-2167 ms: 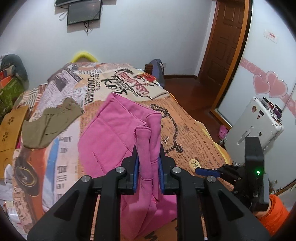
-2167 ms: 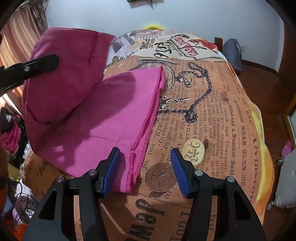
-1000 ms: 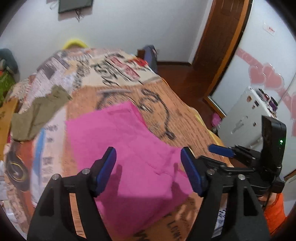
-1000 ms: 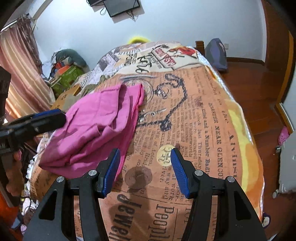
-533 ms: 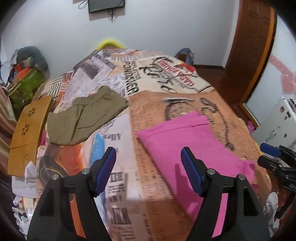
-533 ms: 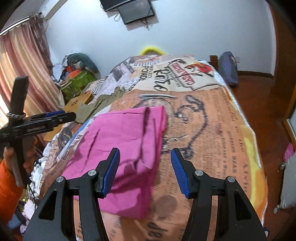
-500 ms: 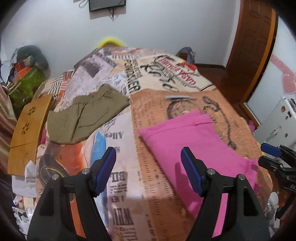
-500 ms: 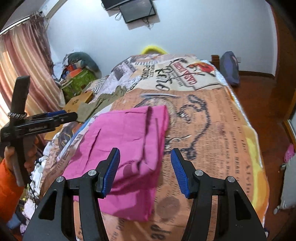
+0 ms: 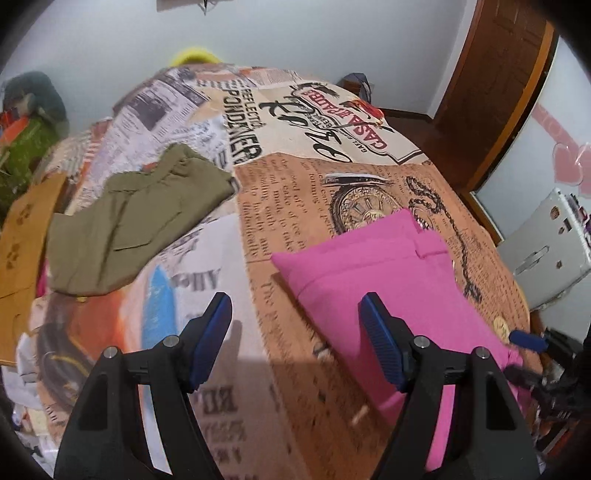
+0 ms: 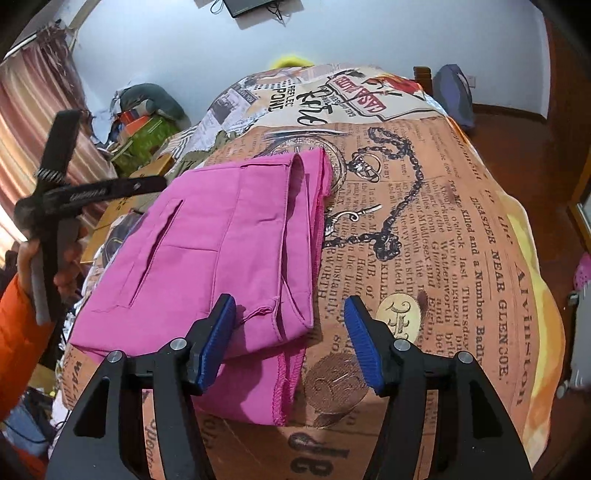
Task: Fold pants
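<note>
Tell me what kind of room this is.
Most likely a bedroom: pink pants lie on a bed under a newspaper-print bedspread, a wooden door stands right, and a screen hangs on the wall.

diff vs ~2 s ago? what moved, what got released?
Left tongs released the pink pants, which dropped folded onto the bedspread; the tongs then swung left toward the olive pants. Right tongs stayed open, unloaded. Olive pants unmoved.

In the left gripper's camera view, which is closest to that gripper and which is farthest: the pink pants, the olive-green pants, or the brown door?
From the left gripper:
1. Pink pants, just ahead on the right, lying on the bedspread.
2. Olive-green pants, farther up the bed on the left.
3. Brown door, beyond the bed, upper right.
</note>
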Action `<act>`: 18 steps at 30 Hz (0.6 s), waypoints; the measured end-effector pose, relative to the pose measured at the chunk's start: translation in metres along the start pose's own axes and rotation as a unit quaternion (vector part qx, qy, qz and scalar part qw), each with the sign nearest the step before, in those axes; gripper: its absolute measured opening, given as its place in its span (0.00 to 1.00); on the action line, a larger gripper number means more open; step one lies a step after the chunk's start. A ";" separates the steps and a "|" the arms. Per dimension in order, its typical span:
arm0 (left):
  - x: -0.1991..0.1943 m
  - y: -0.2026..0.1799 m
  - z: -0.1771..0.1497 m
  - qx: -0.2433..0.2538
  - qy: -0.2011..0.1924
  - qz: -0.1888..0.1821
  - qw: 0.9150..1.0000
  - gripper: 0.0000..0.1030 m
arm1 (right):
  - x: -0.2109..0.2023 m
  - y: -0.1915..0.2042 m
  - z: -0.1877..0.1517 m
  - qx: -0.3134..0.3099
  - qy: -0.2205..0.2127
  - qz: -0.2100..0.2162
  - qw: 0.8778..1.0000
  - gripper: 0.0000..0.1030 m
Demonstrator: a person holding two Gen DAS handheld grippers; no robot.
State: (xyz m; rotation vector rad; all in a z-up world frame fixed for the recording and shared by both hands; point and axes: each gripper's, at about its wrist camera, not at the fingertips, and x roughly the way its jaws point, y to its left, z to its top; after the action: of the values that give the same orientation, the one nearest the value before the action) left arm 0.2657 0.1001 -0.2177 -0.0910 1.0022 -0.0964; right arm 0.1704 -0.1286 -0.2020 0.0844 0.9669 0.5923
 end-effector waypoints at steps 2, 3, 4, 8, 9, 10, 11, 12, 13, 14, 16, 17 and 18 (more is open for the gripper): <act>0.011 0.002 0.007 -0.003 0.009 -0.015 1.000 0.70 | 0.000 0.001 -0.001 -0.004 -0.002 -0.002 1.000 0.56; 0.018 0.002 0.010 -0.005 0.015 -0.023 1.000 0.70 | 0.000 0.000 -0.001 -0.003 -0.002 0.000 1.000 0.56; 0.026 0.003 0.013 -0.007 0.024 -0.031 0.999 0.70 | 0.000 -0.001 0.000 -0.001 -0.002 0.002 1.000 0.56; 0.054 -0.001 0.017 -0.005 0.057 -0.054 0.997 0.60 | 0.003 -0.006 0.001 0.002 -0.001 0.003 1.000 0.60; 0.057 -0.001 0.016 -0.006 0.059 -0.058 0.997 0.57 | 0.004 -0.007 0.001 0.002 0.000 0.004 1.000 0.60; 0.059 0.000 0.016 -0.012 0.058 -0.068 0.996 0.56 | 0.004 -0.008 0.002 0.002 0.000 0.004 1.000 0.60; 0.060 0.001 0.016 -0.019 0.056 -0.076 0.995 0.53 | 0.005 -0.009 0.003 0.001 0.001 0.002 1.000 0.60; 0.060 0.002 0.017 -0.024 0.052 -0.081 0.995 0.49 | 0.006 -0.009 0.004 -0.001 0.001 0.001 1.000 0.60; 0.059 0.003 0.016 -0.026 0.049 -0.084 0.995 0.47 | 0.007 -0.009 0.005 -0.002 0.002 0.000 1.000 0.60; 0.058 0.003 0.015 -0.026 0.046 -0.083 0.995 0.43 | 0.008 -0.008 0.007 -0.005 0.005 0.000 1.000 0.60; 0.053 0.001 0.014 -0.020 0.039 -0.073 0.996 0.38 | 0.009 -0.007 0.011 -0.013 0.006 -0.005 1.000 0.60; 0.051 0.000 0.014 -0.018 0.035 -0.070 0.997 0.29 | 0.011 -0.007 0.012 -0.017 0.006 -0.008 1.000 0.60; 0.045 -0.002 0.012 -0.014 0.029 -0.063 0.997 0.20 | 0.012 -0.006 0.015 -0.024 0.006 -0.014 1.000 0.60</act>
State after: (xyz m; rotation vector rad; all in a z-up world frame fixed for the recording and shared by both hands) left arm 0.3001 0.0931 -0.2489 -0.1771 1.0559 -0.2018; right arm 0.1898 -0.1251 -0.2041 0.0247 0.9637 0.5895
